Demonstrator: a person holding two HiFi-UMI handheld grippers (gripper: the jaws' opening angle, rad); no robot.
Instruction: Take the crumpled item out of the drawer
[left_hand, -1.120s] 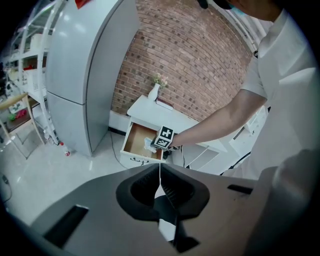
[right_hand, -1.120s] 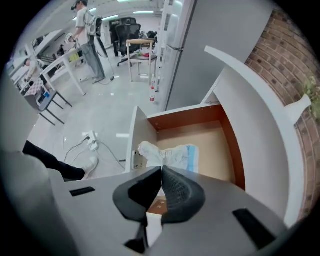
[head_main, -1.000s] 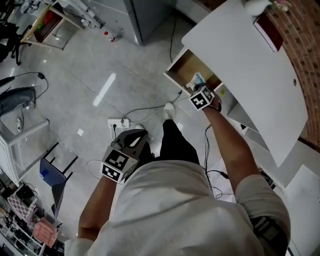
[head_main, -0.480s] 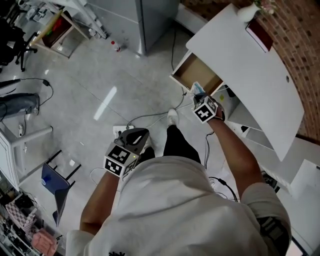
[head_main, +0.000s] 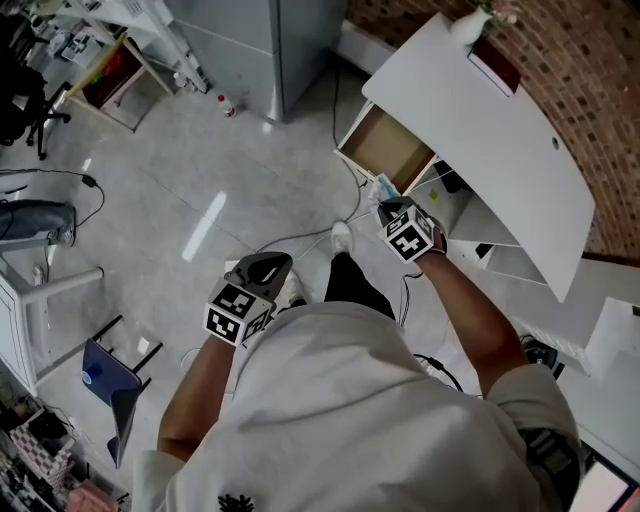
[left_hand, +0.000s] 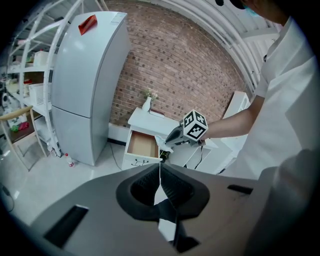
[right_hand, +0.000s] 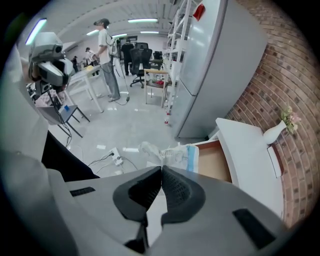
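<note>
The crumpled item (right_hand: 176, 154), white with a blue edge, is pinched in the right tool (right_hand: 161, 169) just outside the open drawer (right_hand: 217, 162). Its print cannot be read. The left tool (left_hand: 160, 167) is held closed, empty.

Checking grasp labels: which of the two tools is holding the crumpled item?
The right tool, its jaws closed on the crumpled item just outside the open drawer. The left tool is shut on nothing, far from the drawer.
</note>
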